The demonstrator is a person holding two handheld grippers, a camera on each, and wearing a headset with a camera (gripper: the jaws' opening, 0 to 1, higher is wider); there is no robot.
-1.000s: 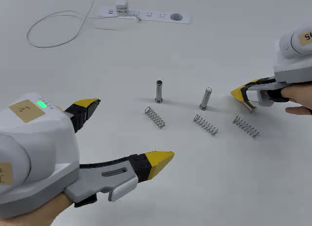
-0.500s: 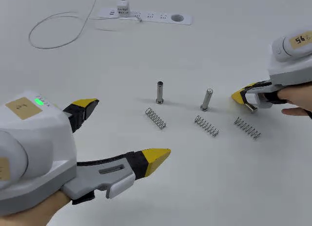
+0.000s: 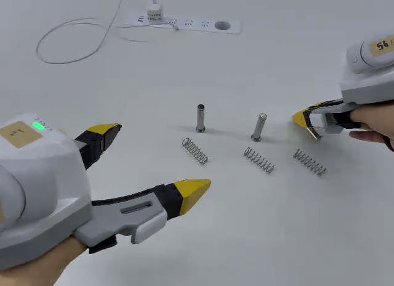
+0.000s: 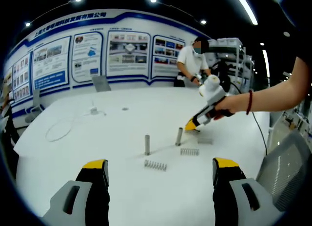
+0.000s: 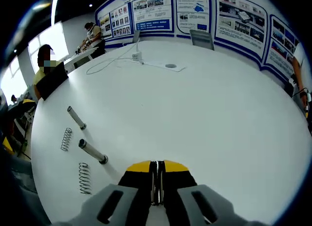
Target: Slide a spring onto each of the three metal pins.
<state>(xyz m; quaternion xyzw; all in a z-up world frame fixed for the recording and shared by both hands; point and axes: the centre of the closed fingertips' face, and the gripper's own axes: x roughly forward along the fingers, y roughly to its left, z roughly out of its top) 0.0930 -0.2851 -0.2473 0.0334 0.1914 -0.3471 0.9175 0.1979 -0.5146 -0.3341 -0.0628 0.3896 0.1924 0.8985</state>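
Observation:
Two metal pins stand upright on the white table, one [image 3: 201, 118] to the left and one [image 3: 259, 127] to the right, slightly tilted. Three springs lie in front of them: left spring [image 3: 195, 150], middle spring [image 3: 258, 159], right spring [image 3: 309, 162]. My right gripper [image 3: 306, 119] hovers just right of the pins, shut on a third metal pin [image 5: 156, 181] that pokes out below its yellow tips [image 3: 314, 134]. My left gripper [image 3: 148, 159] is wide open at the near left, nothing between its jaws; both standing pins [image 4: 147, 144] [image 4: 179, 136] lie ahead of it.
A white power strip [image 3: 184, 21] with a looping cable [image 3: 68, 39] lies at the far side of the table. A person [image 4: 191, 60] stands beyond the table, another [image 5: 46, 65] sits by its edge. Bare tabletop surrounds the pins and springs.
My left gripper has drawn back slightly toward the near left. The right gripper keeps its hold on the pin and has hardly moved.

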